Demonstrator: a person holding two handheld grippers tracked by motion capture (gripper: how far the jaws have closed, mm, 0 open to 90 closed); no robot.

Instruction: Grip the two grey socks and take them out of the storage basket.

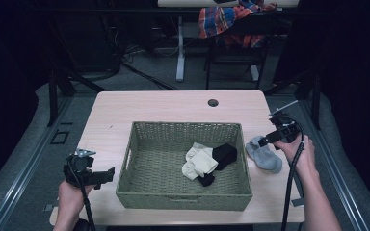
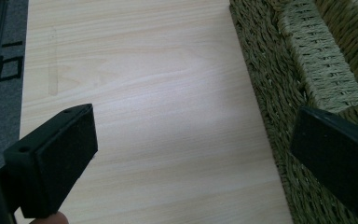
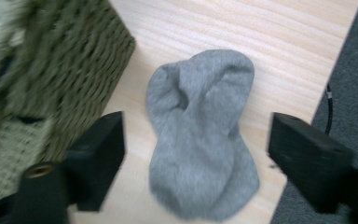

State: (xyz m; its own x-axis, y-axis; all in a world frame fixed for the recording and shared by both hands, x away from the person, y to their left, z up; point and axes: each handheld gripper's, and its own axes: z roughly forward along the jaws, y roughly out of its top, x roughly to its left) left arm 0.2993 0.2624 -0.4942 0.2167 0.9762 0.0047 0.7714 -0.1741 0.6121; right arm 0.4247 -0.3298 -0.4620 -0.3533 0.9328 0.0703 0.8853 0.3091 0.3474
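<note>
Wooden table (image 1: 173, 108), woven basket (image 1: 183, 195) holding socks (image 1: 207, 161), grey sock (image 3: 200, 135) between right tongs (image 3: 196, 154)

Basket (image 1: 183, 195) stands at centre of table (image 1: 164, 103). Two socks (image 1: 209, 161) lie inside it, right of middle, overlapping. A third sock (image 1: 264, 154) lies on the table just right of basket.

basket (image 1: 183, 195) green | sock (image 3: 200, 135) grey | table (image 1: 173, 103) pale wood
</note>
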